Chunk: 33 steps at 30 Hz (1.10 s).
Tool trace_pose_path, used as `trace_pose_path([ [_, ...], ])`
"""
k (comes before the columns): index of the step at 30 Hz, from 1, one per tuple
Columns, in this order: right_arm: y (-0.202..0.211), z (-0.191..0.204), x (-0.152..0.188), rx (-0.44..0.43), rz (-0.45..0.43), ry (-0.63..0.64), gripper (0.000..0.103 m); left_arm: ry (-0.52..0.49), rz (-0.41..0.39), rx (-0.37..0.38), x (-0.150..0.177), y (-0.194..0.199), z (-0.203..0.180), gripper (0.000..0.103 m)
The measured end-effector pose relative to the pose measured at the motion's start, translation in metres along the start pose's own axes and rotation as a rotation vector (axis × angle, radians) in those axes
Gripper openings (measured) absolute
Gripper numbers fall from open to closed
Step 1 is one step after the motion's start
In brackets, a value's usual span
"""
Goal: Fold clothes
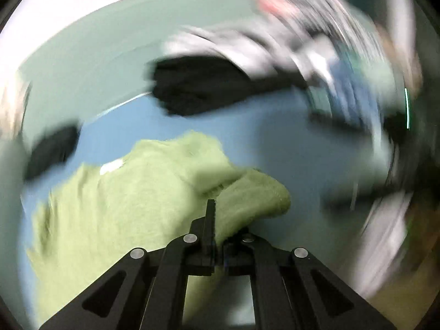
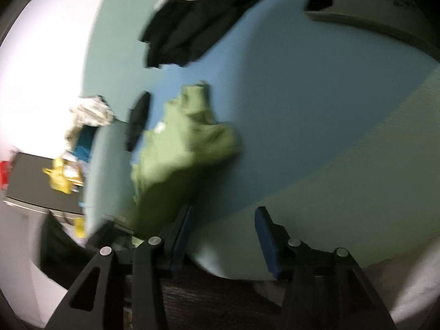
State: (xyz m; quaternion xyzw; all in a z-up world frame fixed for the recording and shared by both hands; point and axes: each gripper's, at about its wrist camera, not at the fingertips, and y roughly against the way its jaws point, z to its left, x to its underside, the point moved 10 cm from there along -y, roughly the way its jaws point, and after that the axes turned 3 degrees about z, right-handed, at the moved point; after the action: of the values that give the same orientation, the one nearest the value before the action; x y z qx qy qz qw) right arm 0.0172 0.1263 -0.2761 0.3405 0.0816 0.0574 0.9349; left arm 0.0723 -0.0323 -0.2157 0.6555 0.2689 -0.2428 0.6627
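No writing can be read: the white tag [image 1: 111,167] on the green garment [image 1: 123,206] is a blur in both views. The left gripper [image 1: 217,220] is clamped on a bunched edge of that green garment, which spreads below and to the left over the blue surface [image 1: 261,137]. Only the left view shows the smeared heap of white and blue clothes [image 1: 275,44] behind a black garment [image 1: 198,88]. Only the right view shows a dark side table [image 2: 41,181] with yellow items [image 2: 62,177]. The right gripper [image 2: 222,236] hovers with blue-padded jaws apart, holding nothing, the green garment lying just beyond its left finger.
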Motion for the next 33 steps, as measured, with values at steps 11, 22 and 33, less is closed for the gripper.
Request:
trace_pose_path([
  [11, -0.100, 0.096, 0.015, 0.027, 0.198, 0.266, 0.052, 1.302, -0.022, -0.073, 0.178, 0.060, 0.286, 0.003],
  [22, -0.178, 0.194, 0.034, 0.080, 0.300, 0.573, 0.052, 1.395, -0.103, 0.011, 0.208, 0.066, 0.292, 0.003],
  [33, -0.214, 0.196, 0.052, 0.159, 0.395, 0.624, 0.056, 1.492, -0.138, 0.005, 0.226, 0.069, 0.309, 0.006],
])
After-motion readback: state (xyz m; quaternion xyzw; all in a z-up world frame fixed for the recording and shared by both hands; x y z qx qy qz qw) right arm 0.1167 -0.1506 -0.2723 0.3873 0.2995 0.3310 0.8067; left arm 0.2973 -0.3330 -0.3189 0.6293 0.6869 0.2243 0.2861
